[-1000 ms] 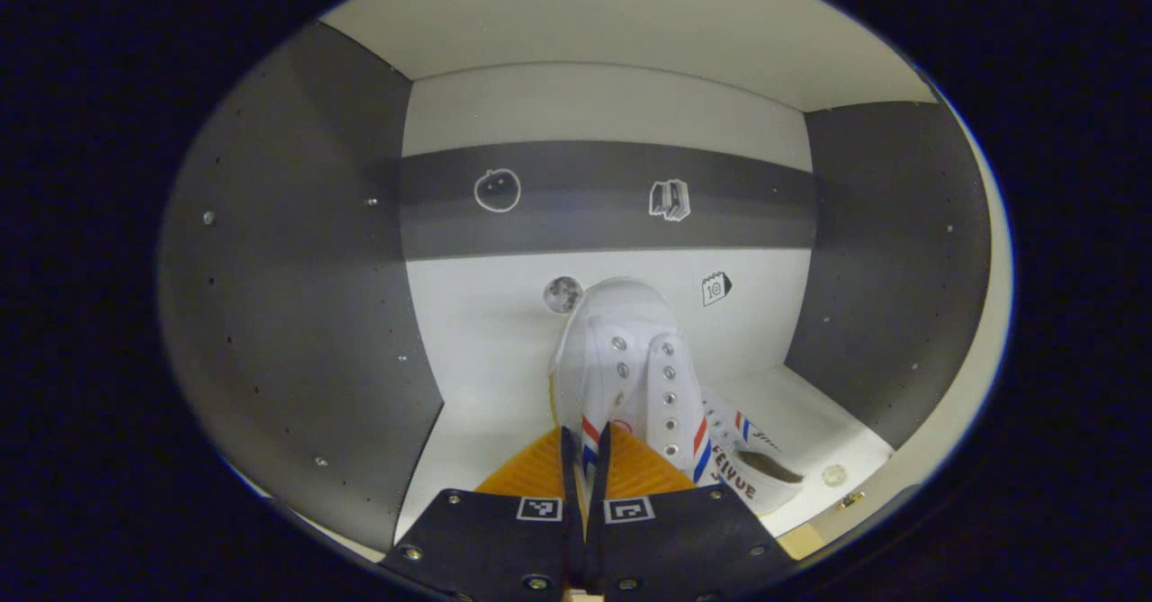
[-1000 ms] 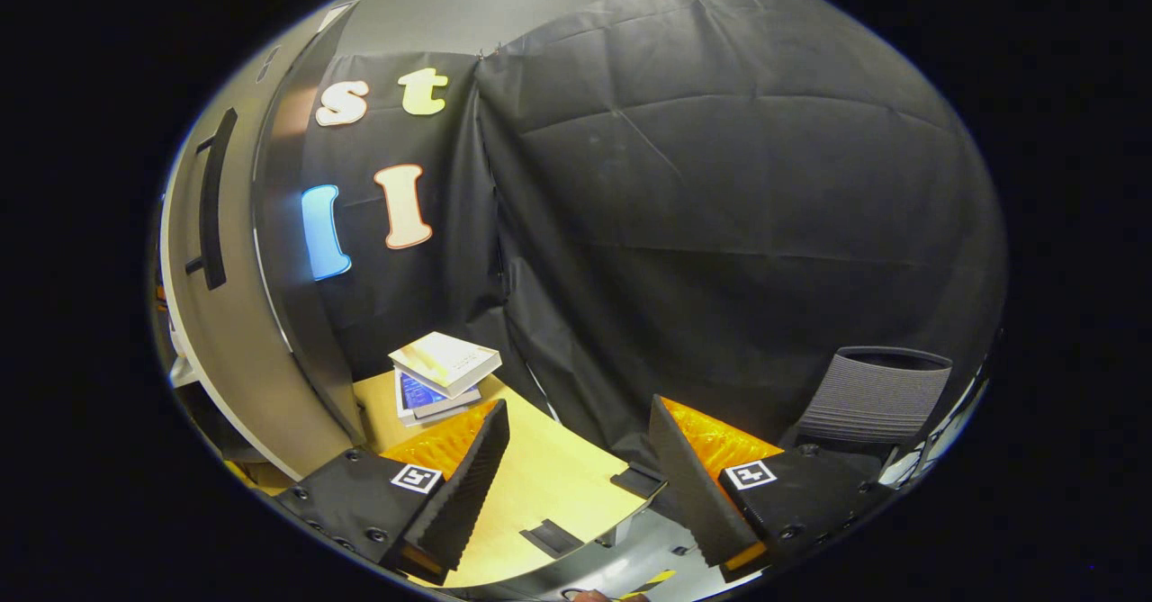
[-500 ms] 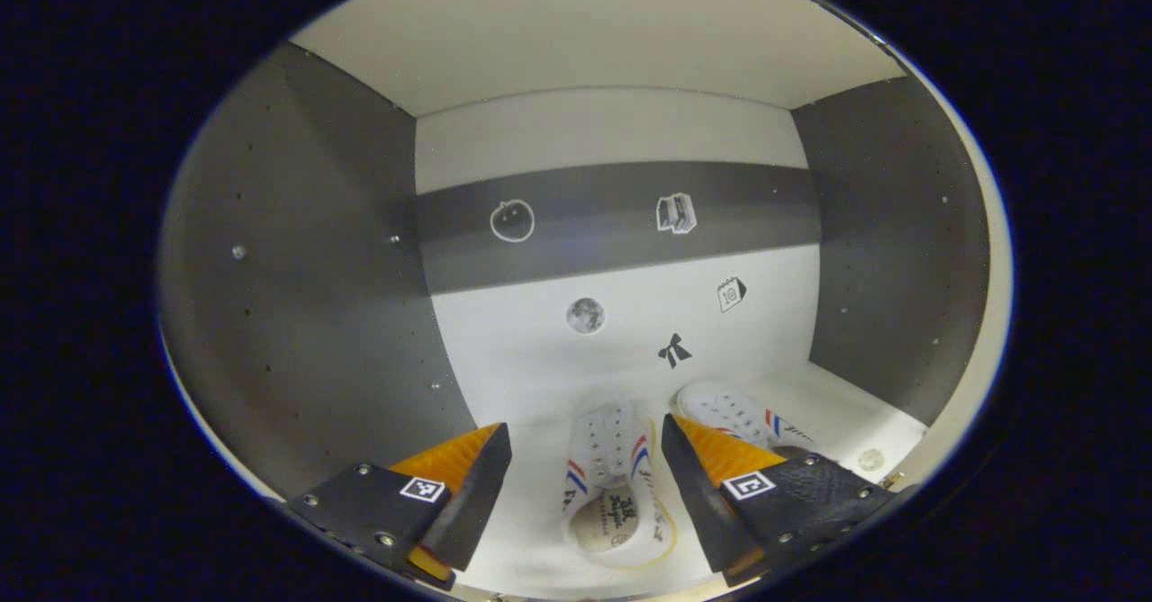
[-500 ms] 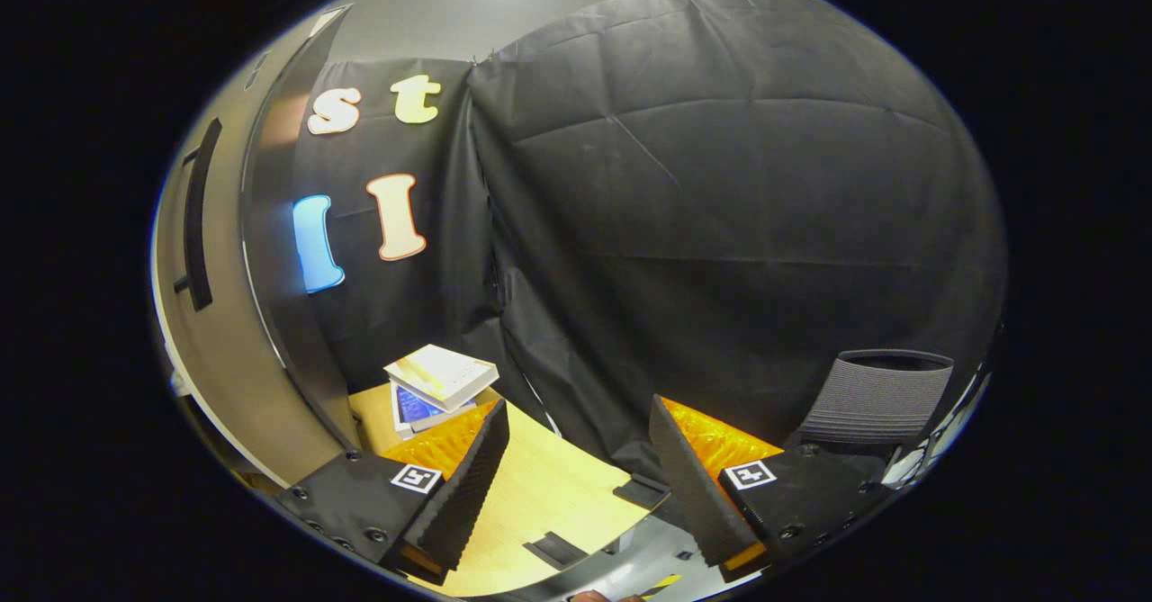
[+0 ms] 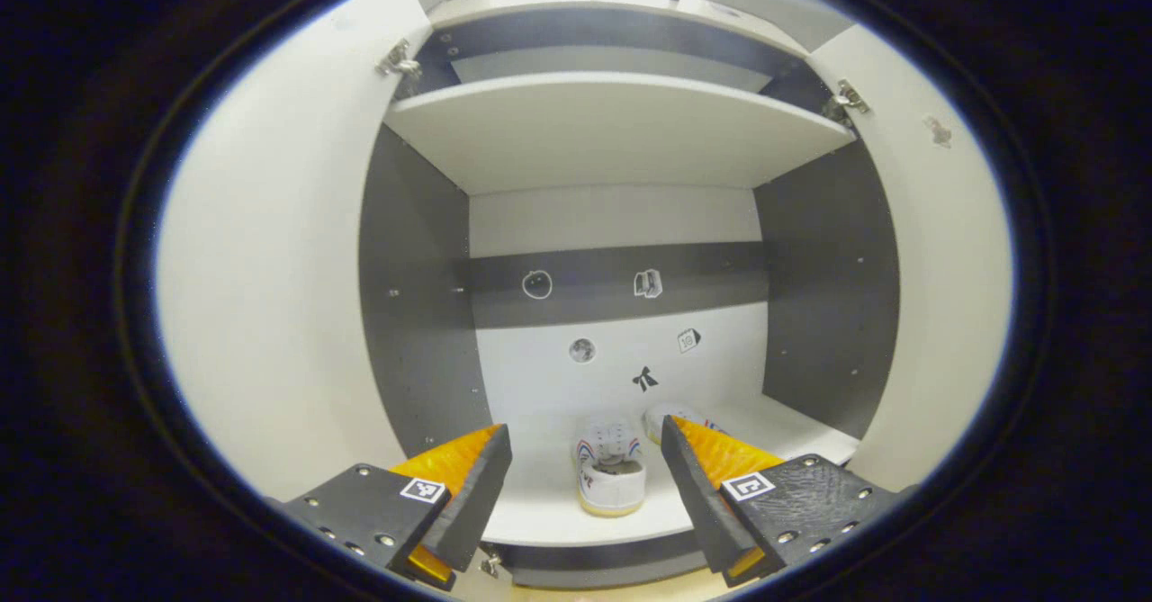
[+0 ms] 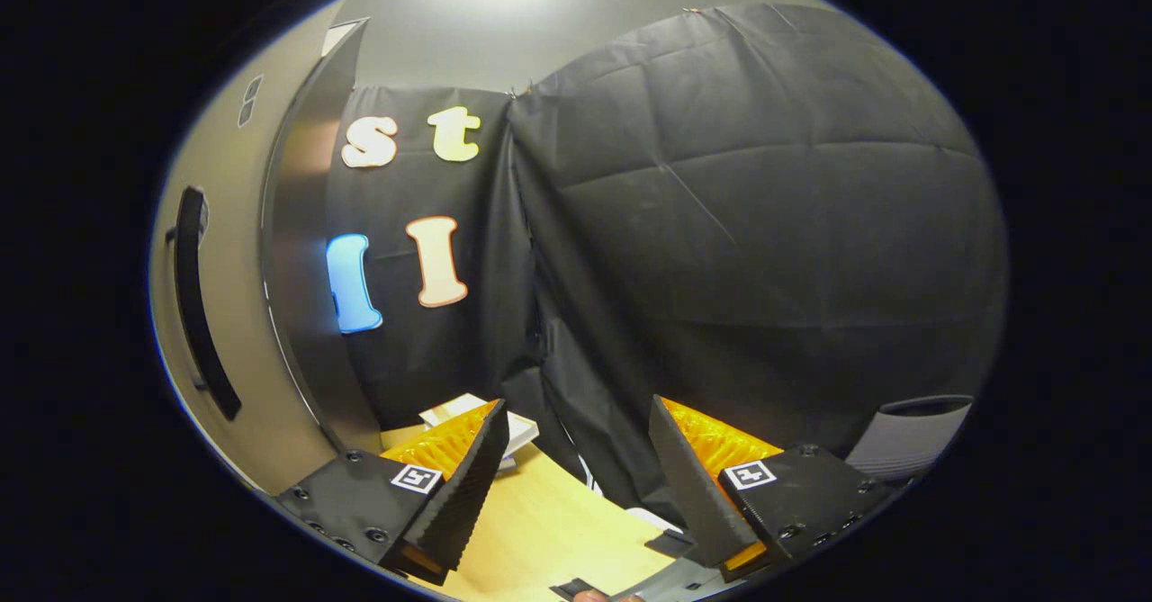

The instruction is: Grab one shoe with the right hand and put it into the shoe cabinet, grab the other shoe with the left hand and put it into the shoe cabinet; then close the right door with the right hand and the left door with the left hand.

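In the left gripper view the shoe cabinet (image 5: 621,125) stands open with both doors swung wide. A white shoe (image 5: 612,471) with red and blue stripes sits on the bottom shelf, heel toward me. A second white shoe (image 5: 670,415) lies just behind it to the right, partly hidden by my finger. My left gripper (image 5: 585,494) is open and empty, drawn back in front of the shelf. In the right gripper view my right gripper (image 6: 571,485) is open and empty, beside the right door (image 6: 225,332), whose dark handle (image 6: 200,301) faces me.
The left door's (image 5: 270,269) pale inner face fills the left of the left gripper view; the right door's (image 5: 936,251) inner face is on the right. In the right gripper view a wooden table (image 6: 540,539), a stack of books (image 6: 517,426) and a grey chair (image 6: 909,440) stand below.
My left gripper opened and let go of the shoe on the bottom shelf, then drew back out of the cabinet. The right gripper tilted up slightly.
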Motion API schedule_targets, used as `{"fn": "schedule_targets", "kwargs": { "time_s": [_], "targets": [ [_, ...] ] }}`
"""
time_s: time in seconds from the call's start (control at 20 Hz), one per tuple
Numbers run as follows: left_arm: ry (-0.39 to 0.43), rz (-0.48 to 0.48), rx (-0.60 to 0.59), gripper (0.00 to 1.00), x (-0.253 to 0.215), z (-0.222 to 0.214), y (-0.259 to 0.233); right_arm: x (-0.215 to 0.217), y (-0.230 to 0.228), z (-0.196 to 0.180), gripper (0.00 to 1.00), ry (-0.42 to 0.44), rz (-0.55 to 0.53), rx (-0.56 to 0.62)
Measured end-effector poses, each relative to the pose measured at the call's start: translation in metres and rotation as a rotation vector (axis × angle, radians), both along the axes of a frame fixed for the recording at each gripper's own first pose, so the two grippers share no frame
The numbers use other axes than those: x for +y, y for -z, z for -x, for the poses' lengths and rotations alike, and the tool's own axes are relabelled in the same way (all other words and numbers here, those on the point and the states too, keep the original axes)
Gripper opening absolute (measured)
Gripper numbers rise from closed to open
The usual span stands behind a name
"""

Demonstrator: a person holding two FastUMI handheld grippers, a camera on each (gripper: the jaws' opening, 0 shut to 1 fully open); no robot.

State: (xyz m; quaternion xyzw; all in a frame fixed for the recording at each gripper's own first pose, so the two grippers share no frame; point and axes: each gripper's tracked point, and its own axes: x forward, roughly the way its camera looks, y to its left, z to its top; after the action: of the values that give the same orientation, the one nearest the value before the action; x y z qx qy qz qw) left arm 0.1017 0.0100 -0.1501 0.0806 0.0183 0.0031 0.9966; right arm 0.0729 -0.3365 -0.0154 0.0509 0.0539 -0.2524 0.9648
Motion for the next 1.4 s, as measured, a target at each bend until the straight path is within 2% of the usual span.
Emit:
{"fn": "schedule_targets", "kwargs": {
  "time_s": [0.05,0.15,0.2,0.25,0.3,0.45,0.5,0.6,0.7,0.9,0.95,1.05,1.1,1.25,1.4],
  "targets": [
    [-0.004,0.005,-0.018,1.0,-0.001,0.013,-0.003,0.003,-0.013,-0.006,0.92,-0.022,0.016,-0.019],
    [0.0,-0.011,-0.039,1.0,-0.005,0.04,-0.004,0.017,-0.036,-0.018,0.92,-0.082,0.04,-0.042],
    [-0.01,-0.021,-0.043,0.94,-0.005,0.053,-0.004,0.024,-0.044,-0.025,0.92,-0.118,0.045,-0.05],
    [-0.019,-0.02,-0.038,0.87,-0.006,0.065,-0.001,0.032,-0.053,-0.03,0.98,-0.151,0.046,-0.062],
    [-0.028,-0.006,-0.028,1.0,-0.006,0.078,0.004,0.04,-0.062,-0.036,0.93,-0.184,0.037,-0.075],
    [-0.054,0.015,0.0,1.0,0.003,0.116,0.029,0.065,-0.078,-0.04,0.92,-0.276,0.009,-0.081],
    [-0.069,0.005,0.018,1.0,0.008,0.128,0.04,0.074,-0.082,-0.04,0.98,-0.307,0.007,-0.08],
    [-0.083,0.004,0.058,0.97,0.015,0.147,0.056,0.088,-0.088,-0.041,0.98,-0.363,0.013,-0.079],
    [-0.077,0.043,0.089,0.94,0.016,0.163,0.069,0.095,-0.085,-0.038,0.98,-0.386,0.034,-0.062],
    [-0.075,0.112,0.097,0.95,0.018,0.181,0.073,0.115,-0.083,-0.035,0.98,-0.43,0.064,-0.044],
    [-0.074,0.119,0.095,0.95,0.019,0.183,0.073,0.121,-0.084,-0.034,0.92,-0.439,0.072,-0.043],
    [-0.069,0.127,0.087,0.95,0.022,0.188,0.071,0.132,-0.086,-0.033,0.92,-0.456,0.09,-0.044],
    [-0.068,0.131,0.088,0.95,0.024,0.19,0.07,0.129,-0.086,-0.03,0.98,-0.442,0.109,-0.042],
    [-0.069,0.144,0.098,0.95,0.03,0.198,0.069,0.137,-0.088,-0.028,0.91,-0.434,0.139,-0.032],
    [-0.079,0.148,0.105,0.95,0.042,0.208,0.071,0.141,-0.085,-0.027,0.95,-0.436,0.11,-0.033]
  ]
}}
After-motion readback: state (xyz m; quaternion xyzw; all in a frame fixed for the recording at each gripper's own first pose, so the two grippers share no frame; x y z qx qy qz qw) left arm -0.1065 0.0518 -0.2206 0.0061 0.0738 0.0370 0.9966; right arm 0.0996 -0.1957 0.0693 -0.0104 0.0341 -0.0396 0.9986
